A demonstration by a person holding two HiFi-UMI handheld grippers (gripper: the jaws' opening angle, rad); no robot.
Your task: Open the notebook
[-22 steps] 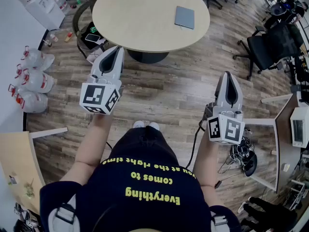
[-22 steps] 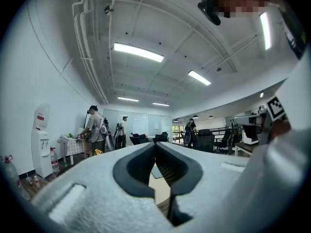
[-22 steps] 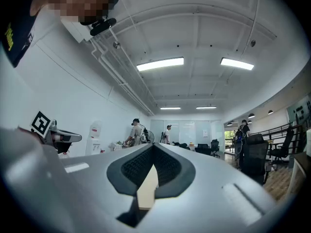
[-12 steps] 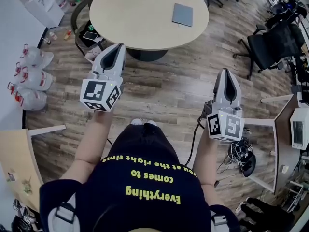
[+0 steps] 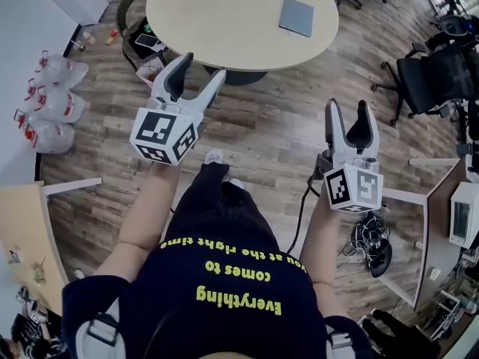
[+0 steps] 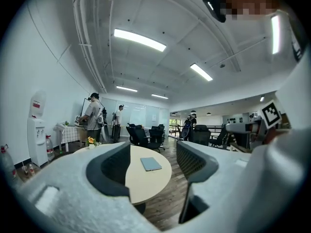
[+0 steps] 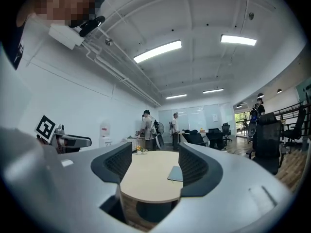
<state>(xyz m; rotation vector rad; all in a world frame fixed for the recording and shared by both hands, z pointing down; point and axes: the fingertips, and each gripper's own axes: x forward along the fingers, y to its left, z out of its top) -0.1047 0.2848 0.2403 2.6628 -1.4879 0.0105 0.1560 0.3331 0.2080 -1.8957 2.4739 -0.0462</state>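
Observation:
A closed grey notebook point(image 5: 297, 16) lies flat on the right part of a round light-wood table point(image 5: 224, 21), far ahead of both grippers. My left gripper point(image 5: 200, 72) is held level in the air short of the table's near edge, jaws spread and empty. My right gripper point(image 5: 347, 111) hangs over the wood floor further back, also open and empty. In the left gripper view the notebook point(image 6: 151, 164) shows between the jaws of the left gripper point(image 6: 153, 150), well beyond them. In the right gripper view the notebook point(image 7: 176, 174) sits by the right jaw of the right gripper point(image 7: 154, 155), on the table point(image 7: 146, 183).
A black office chair point(image 5: 441, 73) stands right of the table. A dark chair with a bag point(image 5: 142, 43) is at the table's left. Tied clear bags point(image 5: 52, 118) lie by the left wall. A desk point(image 5: 445, 200) and cables point(image 5: 370, 245) are at right. People point(image 6: 93, 115) stand far off.
Both grippers' jaws, closed to a point before, now stand spread apart. The person has stepped toward the table, one foot forward, and the left gripper has moved slightly right.

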